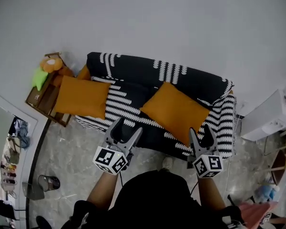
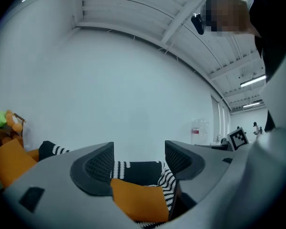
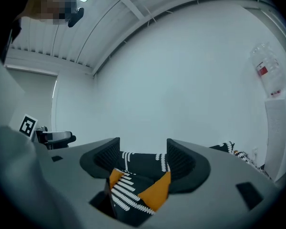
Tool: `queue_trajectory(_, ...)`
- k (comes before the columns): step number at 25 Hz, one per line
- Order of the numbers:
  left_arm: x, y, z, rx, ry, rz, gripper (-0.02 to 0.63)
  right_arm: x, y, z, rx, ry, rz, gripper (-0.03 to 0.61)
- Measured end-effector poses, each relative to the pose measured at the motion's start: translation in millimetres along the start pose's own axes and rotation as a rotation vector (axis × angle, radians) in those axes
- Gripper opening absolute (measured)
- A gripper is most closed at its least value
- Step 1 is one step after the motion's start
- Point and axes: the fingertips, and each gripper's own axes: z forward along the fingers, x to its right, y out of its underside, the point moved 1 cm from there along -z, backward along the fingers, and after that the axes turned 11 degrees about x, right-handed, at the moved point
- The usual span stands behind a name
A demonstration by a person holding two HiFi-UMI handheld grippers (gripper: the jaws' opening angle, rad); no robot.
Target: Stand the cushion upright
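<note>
Cushion [image 1: 176, 112]: orange, lying flat on sofa [image 1: 133, 73] seat, centre-right. 2nd cushion [image 1: 82, 97] at the L end. L gripper [image 1: 129, 126], R gripper [image 1: 199, 130]: jaws spread, empty, short of sofa. Status: nothing done; grasp and standing-up left.

A black-and-white sofa [image 1: 133, 70] stands against a plain pale wall [image 1: 181, 23] on grey marbled floor [image 1: 71, 156], wooden side table [image 1: 40, 98] beside it

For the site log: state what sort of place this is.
Probably a living-room corner staged inside a larger hall or lab: a patterned sofa bearing an orange cushion and a second orange cushion, yet a high beamed ceiling with strip lights overhead.
</note>
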Motion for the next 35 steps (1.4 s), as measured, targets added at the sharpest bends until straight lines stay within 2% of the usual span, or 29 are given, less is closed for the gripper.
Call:
queue_trajectory(6,-6,12,70,-0.001,-0.020,-0.001,0.331,49,-7,52,-0.020,-0.022,-0.009,0.316)
queue_trajectory(14,5,38,128,-0.069,0.012,-0.015,0.331,112,-6,68,-0.046,0.058,0.003,0.313)
queue_trajectory(20,-2,62,147,-0.138,0.037,-0.035,0.331,132,14,70,-0.096,0.128,0.018,0.313)
queue_trajectory(26,-29,91,179,-0.197,0.078,-0.064,0.331,152,32,86,-0.135,0.213,0.009,0.311)
queue_trajectory(35,-78,128,246,-0.284,0.172,-0.062,0.331,166,69,154,-0.188,0.274,-0.033,0.311)
